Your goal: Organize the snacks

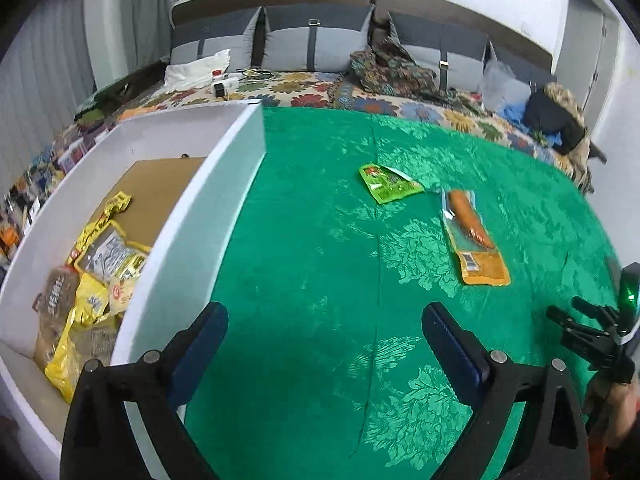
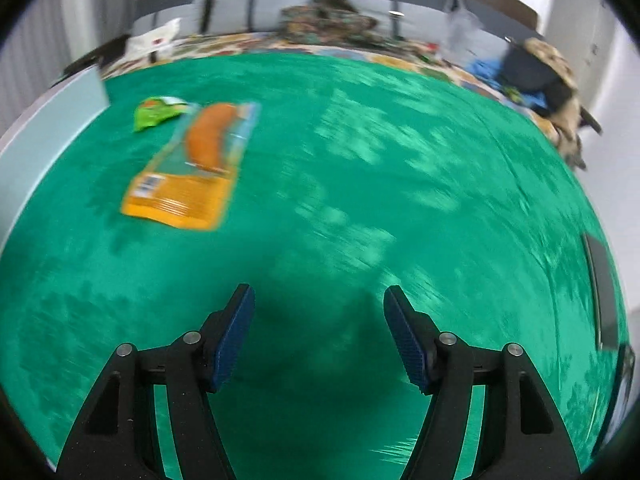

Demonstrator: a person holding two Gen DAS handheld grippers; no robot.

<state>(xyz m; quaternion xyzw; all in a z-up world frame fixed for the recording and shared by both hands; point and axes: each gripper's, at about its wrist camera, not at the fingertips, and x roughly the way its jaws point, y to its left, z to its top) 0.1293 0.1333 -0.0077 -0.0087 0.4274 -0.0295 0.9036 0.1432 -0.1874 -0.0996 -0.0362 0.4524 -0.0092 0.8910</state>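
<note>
Mostly done, judging by the white box [image 1: 224, 216] at the left of the green-covered bench [image 1: 320, 300]: several snack bags [image 1: 96, 280], yellow and brown, already piled inside. Two packs left out on the cloth: a small green packet [image 1: 388, 184] and, just beside it, an orange sausage pack [image 1: 474, 236], both lying flat and well apart from the box. Left gripper [image 1: 324, 332] next to the box wall, jaws spread wide, nothing between them. Right gripper [image 2: 318, 328] above bare cloth, jaws parted and empty; view smeared, so possibly in mid-swing. Next, probably one loose pack picked up and carried over to the box.
</note>
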